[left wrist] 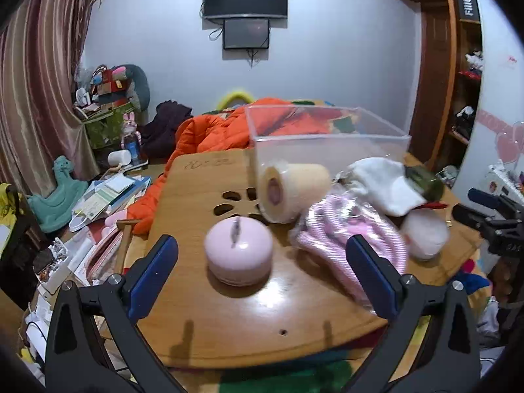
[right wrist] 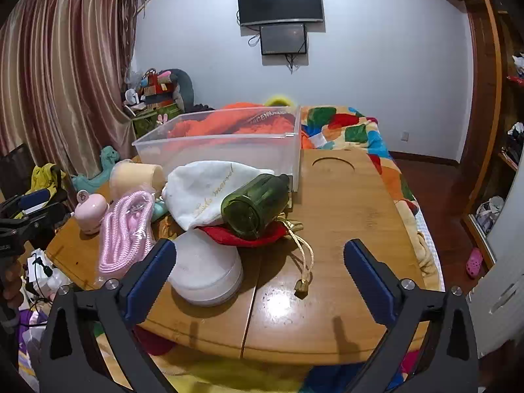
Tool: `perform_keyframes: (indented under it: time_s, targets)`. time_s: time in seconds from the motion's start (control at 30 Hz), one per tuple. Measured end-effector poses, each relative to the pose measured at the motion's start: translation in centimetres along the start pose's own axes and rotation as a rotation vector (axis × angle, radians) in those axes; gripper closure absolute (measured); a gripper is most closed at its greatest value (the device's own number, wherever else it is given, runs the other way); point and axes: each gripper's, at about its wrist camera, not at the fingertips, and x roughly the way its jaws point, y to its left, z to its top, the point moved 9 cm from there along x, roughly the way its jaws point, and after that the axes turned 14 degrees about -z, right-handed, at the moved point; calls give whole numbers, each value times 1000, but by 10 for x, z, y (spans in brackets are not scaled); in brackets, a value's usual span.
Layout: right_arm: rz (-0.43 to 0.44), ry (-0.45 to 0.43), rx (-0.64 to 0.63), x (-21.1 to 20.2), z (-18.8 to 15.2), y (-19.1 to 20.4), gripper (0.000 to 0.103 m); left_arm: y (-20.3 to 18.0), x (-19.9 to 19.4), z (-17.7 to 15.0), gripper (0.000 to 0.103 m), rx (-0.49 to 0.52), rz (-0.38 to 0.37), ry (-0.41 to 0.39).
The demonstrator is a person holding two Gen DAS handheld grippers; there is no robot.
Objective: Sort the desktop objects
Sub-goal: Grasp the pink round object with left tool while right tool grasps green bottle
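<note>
A clear plastic bin (left wrist: 330, 145) (right wrist: 226, 157) stands at the back of the wooden lap table (left wrist: 249, 311) (right wrist: 340, 216). In front of it lie a pink round device (left wrist: 239, 253) (right wrist: 89, 211), a cream roll (left wrist: 294, 191) (right wrist: 136, 173), a pink bagged rope (left wrist: 347, 240) (right wrist: 126, 232), a white pouch (left wrist: 383, 183) (right wrist: 209, 190), a green bottle (left wrist: 424, 181) (right wrist: 257, 204), a red pouch (right wrist: 242, 235) and a white round container (left wrist: 424, 237) (right wrist: 204, 273). My left gripper (left wrist: 262, 262) is open, with the pink device between its fingers. My right gripper (right wrist: 258, 265) is open and empty, by the white container.
A gold cord with a small tag (right wrist: 303, 267) lies on the table. The table sits on a bed with an orange quilt (left wrist: 216, 131) and a colourful blanket (right wrist: 353, 131). Papers and toys clutter the left side (left wrist: 98, 203). A wardrobe (left wrist: 442, 65) stands at the right.
</note>
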Motion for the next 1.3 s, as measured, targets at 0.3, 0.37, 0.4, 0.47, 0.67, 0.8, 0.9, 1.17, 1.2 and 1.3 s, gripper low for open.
perform_keyframes:
  time_s: [0.3,0.37,0.4,0.47,0.67,0.8,0.9,1.17,1.2,1.3]
  targets:
    - [69,80,25,36,11,-2,16,16,28,-1,0,-8,28,43]
    - [63,83,17,43,17,-2,21,19,31,-1,4,-15,39,42]
    - [61,84,8,46,19,-1,23,21,33,-1,8,-22,44,46]
    - [77,92,3,51,20,3,24,24,38,-1,12,-37,36,60]
    - [110,124,26,63,19,10,24,29,52,-7,13,-59,39,94]
    - [112,127,32,70,22,14,24,30,57,-8,18,-58,43,100]
    - [118,130,29,71,22,19,33,31,58,-7,20,-59,51,98]
    - [101,124,22,70,21,20,44,36,68,-14,38,-95,61,124]
    - [100,120,21,69,21,19,44,37,67,-14,39,-97,60,122]
    - [97,109,23,66,21,18,44,37,66,-15,40,-97,65,117]
